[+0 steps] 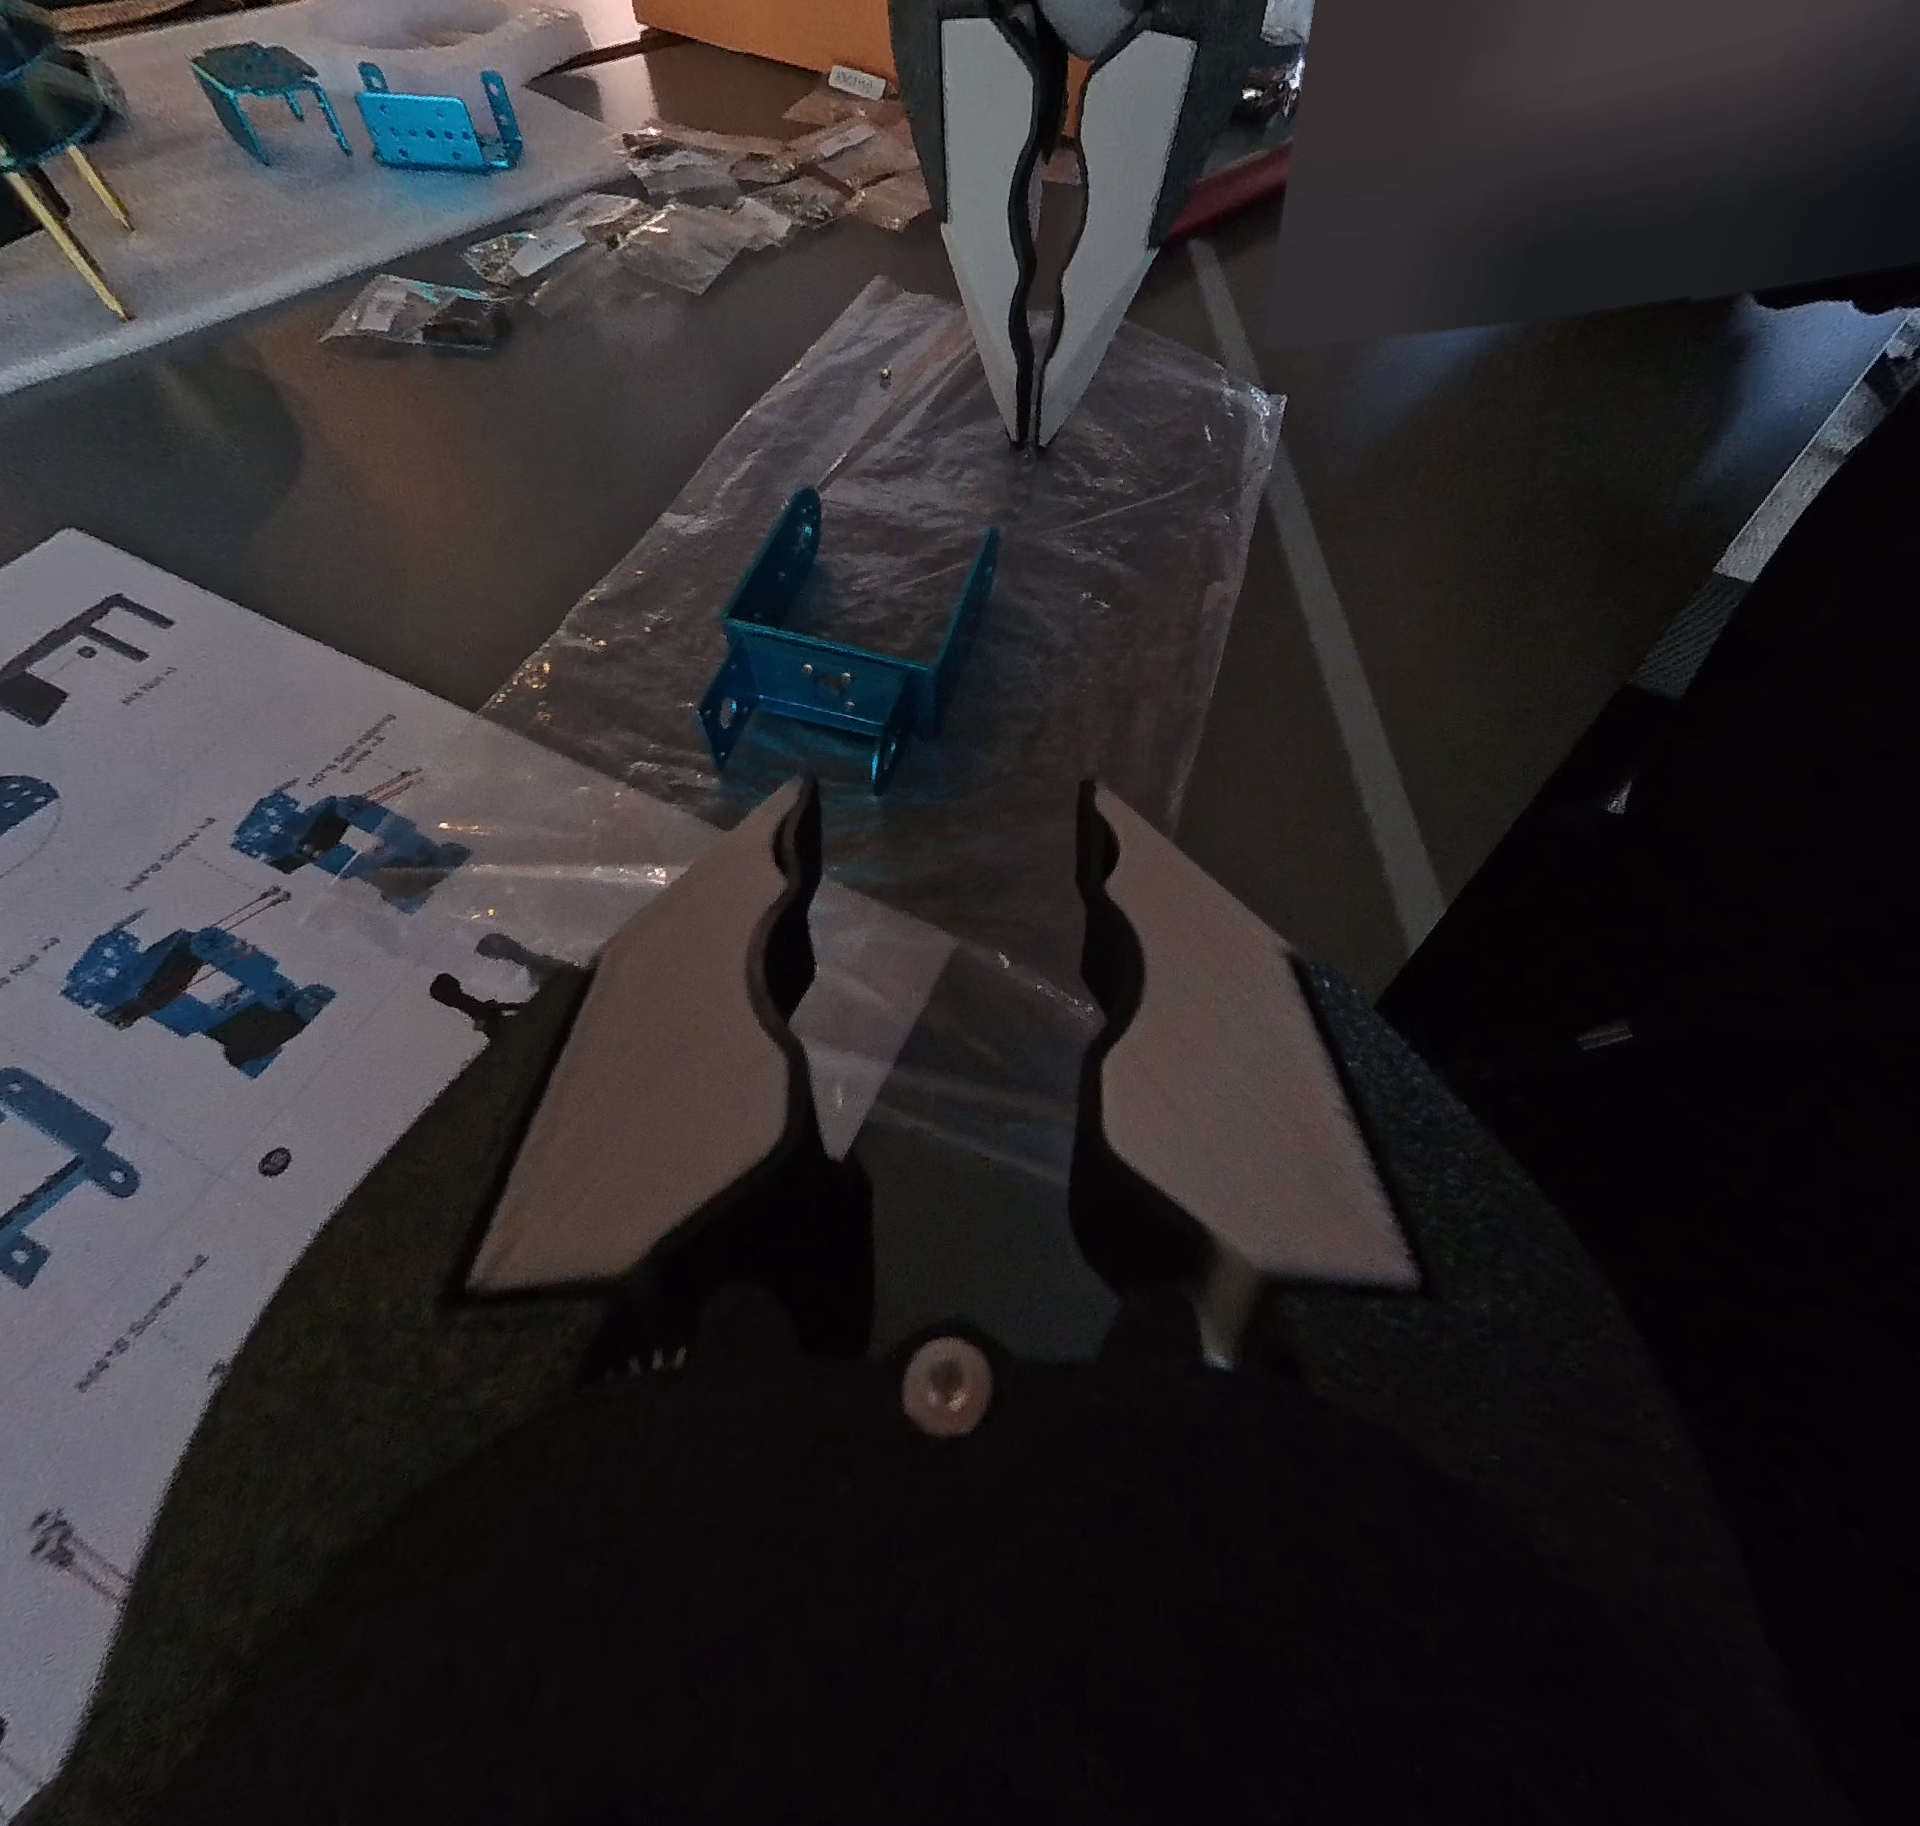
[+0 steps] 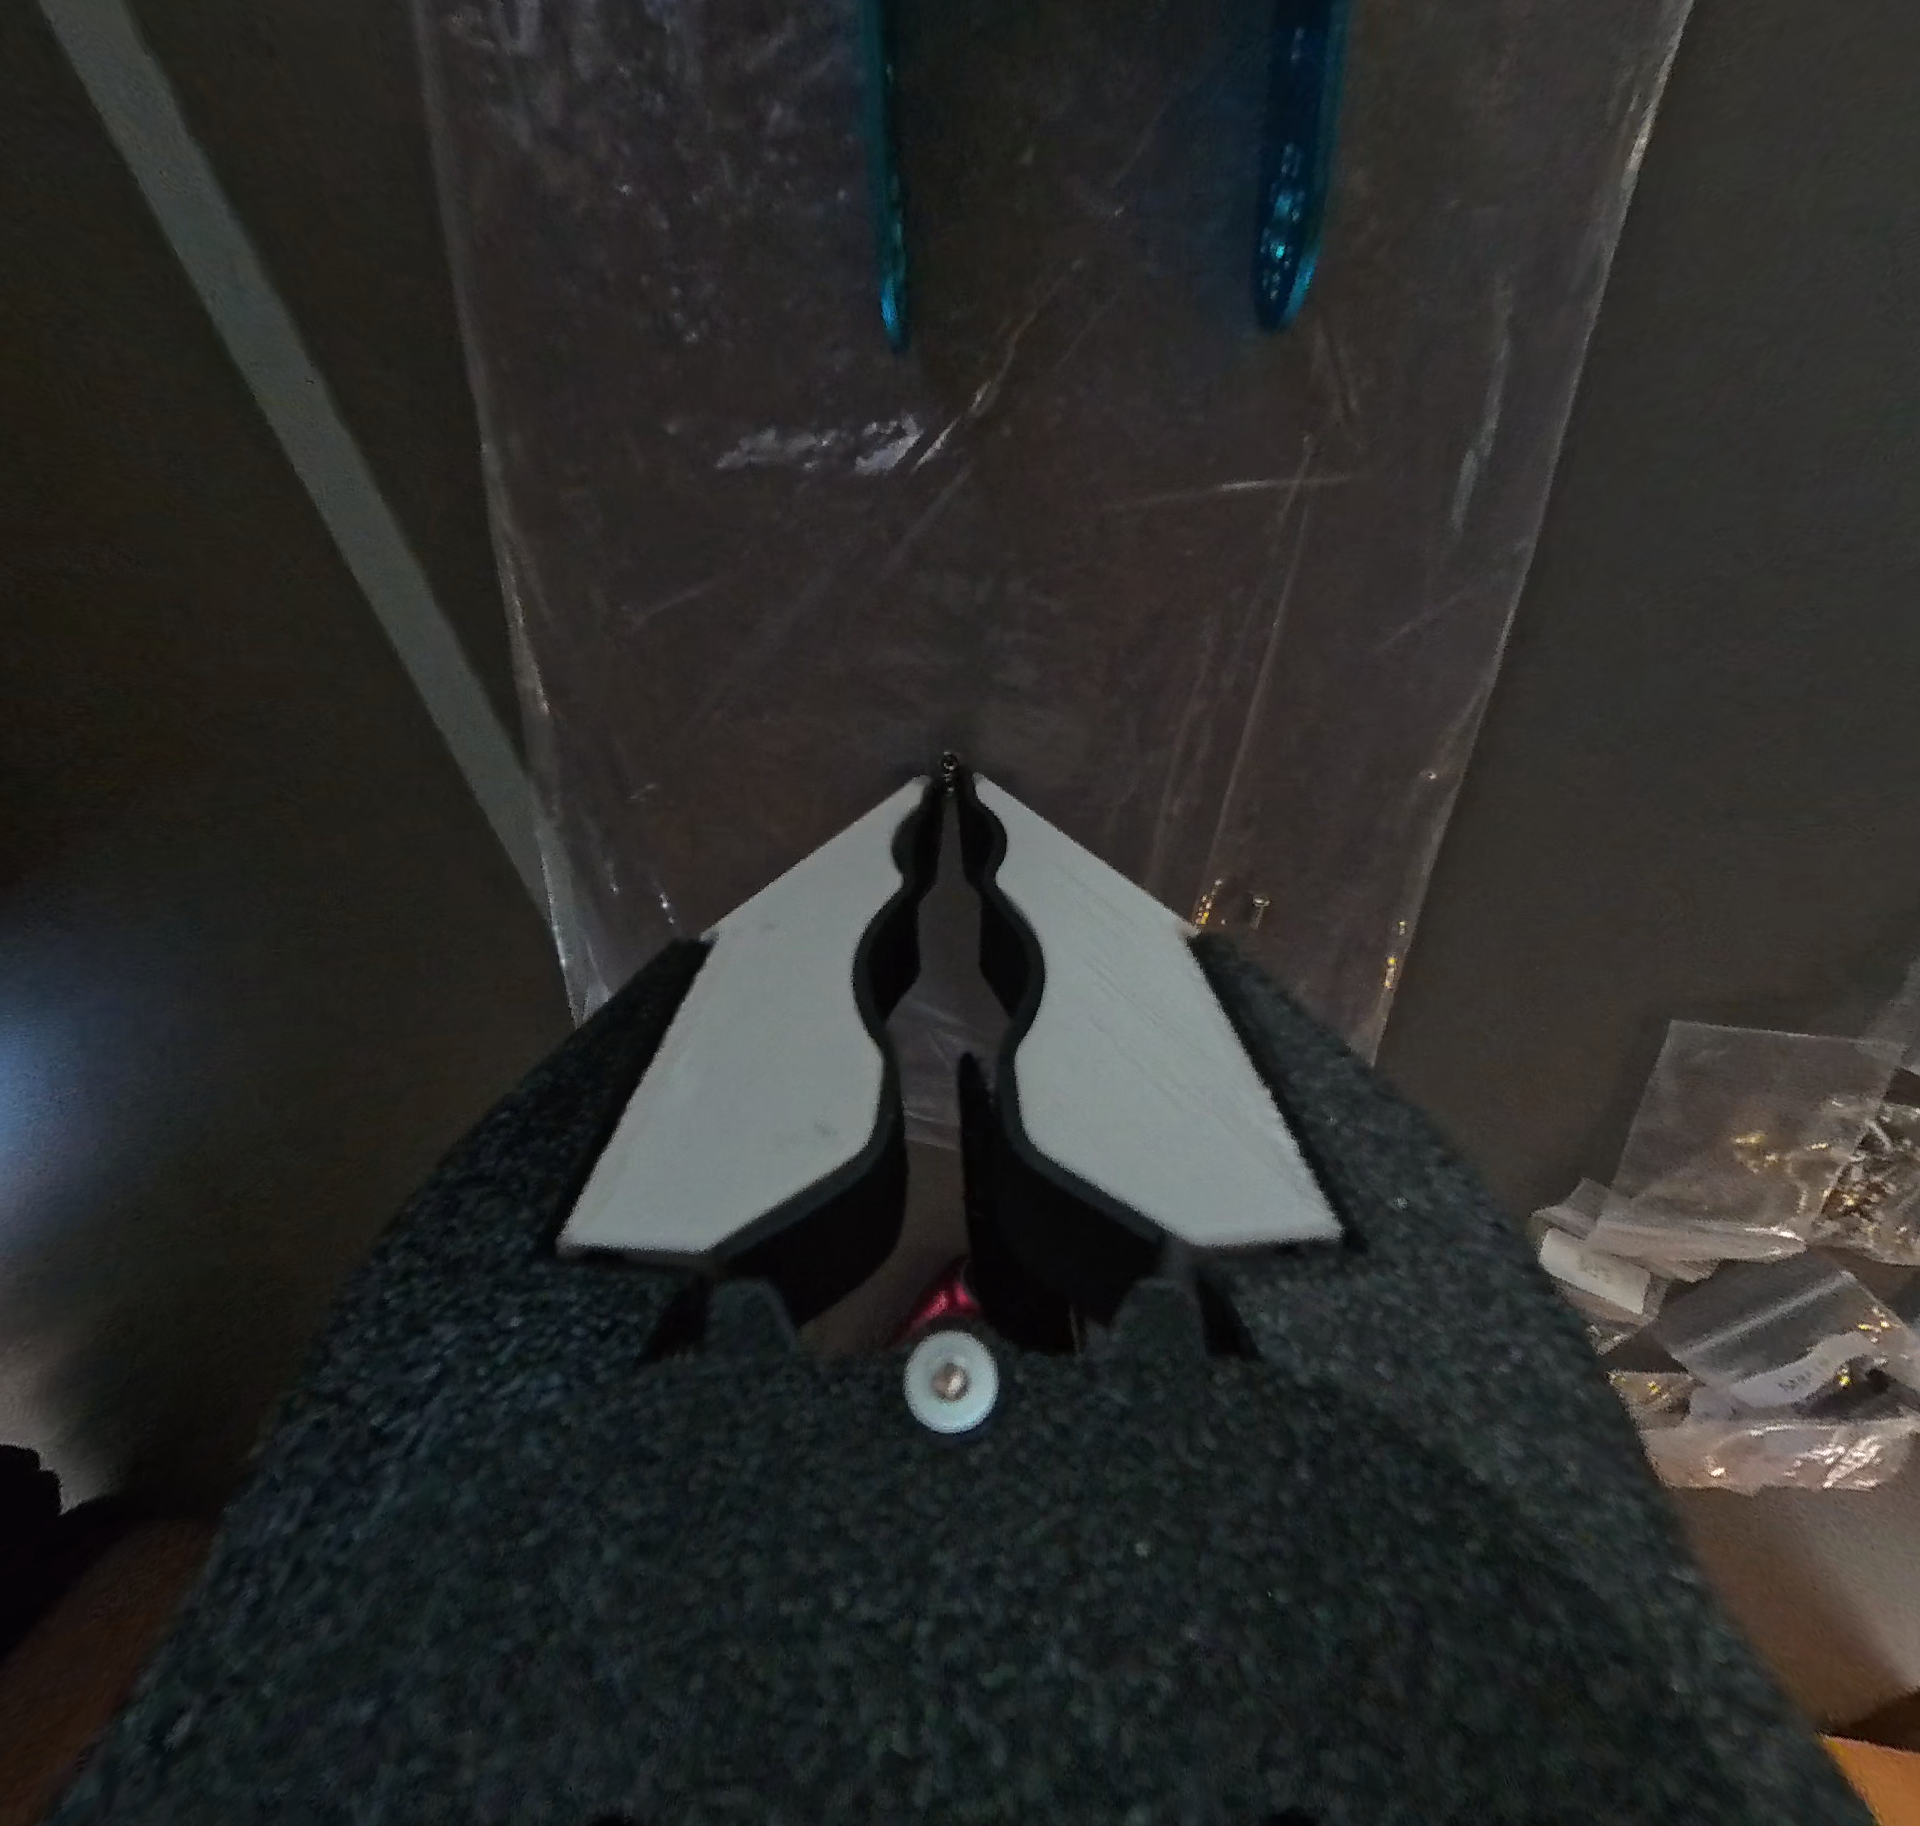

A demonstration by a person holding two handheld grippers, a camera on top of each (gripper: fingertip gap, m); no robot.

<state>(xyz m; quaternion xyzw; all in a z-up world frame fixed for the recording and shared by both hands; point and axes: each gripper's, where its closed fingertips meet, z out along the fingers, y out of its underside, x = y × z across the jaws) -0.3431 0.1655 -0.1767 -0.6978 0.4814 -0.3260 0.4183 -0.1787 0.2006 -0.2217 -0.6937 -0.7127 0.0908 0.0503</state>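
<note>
Pinching a tiny dark screw (image 2: 948, 760) at its very tips, the right gripper (image 2: 950, 789) stands with its fingers drawn together, pressed down onto the clear plastic sheet (image 2: 1039, 581). Ahead of those tips, on the same sheet, sits the blue U-shaped bracket (image 1: 831, 675), its two arms pointing toward the right gripper. The left gripper (image 1: 943, 800) holds its jaws spread wide and grips nothing; the bracket lies just beyond its fingertips. To the left gripper's left lies a printed instruction sheet (image 1: 208, 945). Small bagged parts (image 2: 1766, 1309) lie to the right gripper's right.
</note>
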